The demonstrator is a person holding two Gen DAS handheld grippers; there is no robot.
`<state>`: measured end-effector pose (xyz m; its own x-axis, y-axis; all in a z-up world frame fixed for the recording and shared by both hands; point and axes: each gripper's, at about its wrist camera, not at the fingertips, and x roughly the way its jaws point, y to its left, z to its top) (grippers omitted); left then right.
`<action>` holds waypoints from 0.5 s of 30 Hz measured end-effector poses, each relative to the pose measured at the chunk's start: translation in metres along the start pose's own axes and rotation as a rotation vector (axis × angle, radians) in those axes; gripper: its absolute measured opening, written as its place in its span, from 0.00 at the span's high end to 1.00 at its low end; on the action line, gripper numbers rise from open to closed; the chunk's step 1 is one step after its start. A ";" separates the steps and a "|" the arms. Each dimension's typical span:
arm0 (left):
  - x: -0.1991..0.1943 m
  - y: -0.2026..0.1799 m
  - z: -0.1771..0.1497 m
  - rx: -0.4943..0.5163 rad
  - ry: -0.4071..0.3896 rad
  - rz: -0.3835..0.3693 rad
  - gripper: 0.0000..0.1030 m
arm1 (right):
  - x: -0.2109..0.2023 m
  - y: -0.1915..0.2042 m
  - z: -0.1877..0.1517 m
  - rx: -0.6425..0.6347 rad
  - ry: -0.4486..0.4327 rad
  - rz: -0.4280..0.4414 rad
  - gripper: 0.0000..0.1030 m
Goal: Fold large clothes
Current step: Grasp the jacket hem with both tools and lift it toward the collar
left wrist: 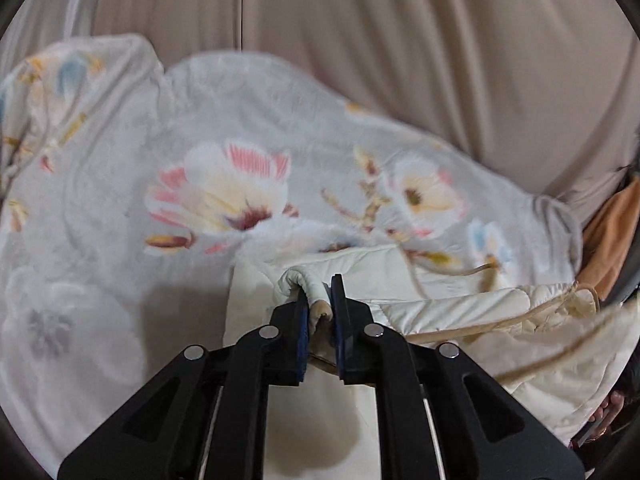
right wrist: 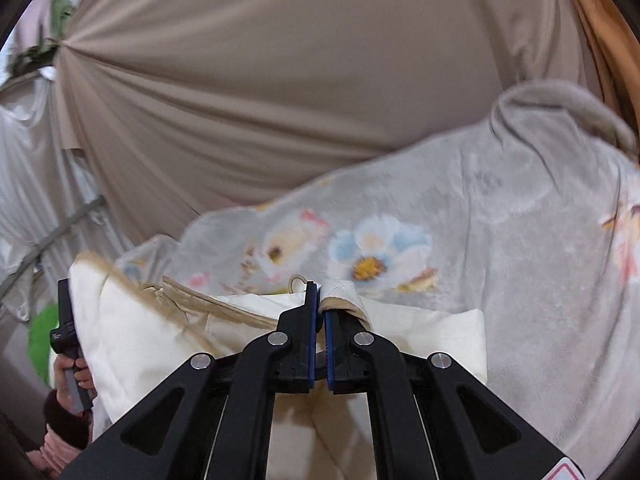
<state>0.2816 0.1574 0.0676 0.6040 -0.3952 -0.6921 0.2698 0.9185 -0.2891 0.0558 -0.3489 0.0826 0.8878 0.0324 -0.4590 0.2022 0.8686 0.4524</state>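
Note:
A cream quilted garment (left wrist: 460, 312) with tan trim hangs between my two grippers, above a grey floral blanket (left wrist: 224, 184). My left gripper (left wrist: 320, 300) is shut on a rolled edge of the cream garment. My right gripper (right wrist: 320, 300) is shut on another edge of the same garment (right wrist: 140, 340), by a small tan loop (right wrist: 297, 280). The garment sags between them. The left hand and its gripper handle (right wrist: 66, 344) show at the lower left of the right wrist view.
The grey floral blanket (right wrist: 520, 260) covers the surface below. A beige curtain (left wrist: 400, 60) hangs behind, also in the right wrist view (right wrist: 260, 100). Orange fabric (left wrist: 612, 236) lies at the right edge. A green object (right wrist: 42, 340) sits at the far left.

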 end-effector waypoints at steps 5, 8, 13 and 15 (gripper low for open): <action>0.028 0.020 -0.002 -0.078 0.028 -0.076 0.84 | 0.037 -0.040 -0.004 0.136 0.070 0.063 0.98; -0.003 0.037 0.000 -0.117 -0.039 -0.235 0.78 | 0.021 -0.060 -0.005 0.223 0.040 0.272 0.93; -0.073 0.053 0.001 -0.151 -0.322 -0.196 0.33 | -0.018 -0.073 -0.009 0.272 -0.008 0.488 0.75; -0.094 0.055 -0.001 -0.120 -0.408 -0.097 0.31 | -0.045 -0.078 -0.012 0.280 -0.118 0.503 0.39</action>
<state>0.2391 0.2452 0.1159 0.8338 -0.4299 -0.3465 0.2653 0.8623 -0.4313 -0.0044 -0.4125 0.0589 0.9396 0.3379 -0.0544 -0.1690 0.5963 0.7848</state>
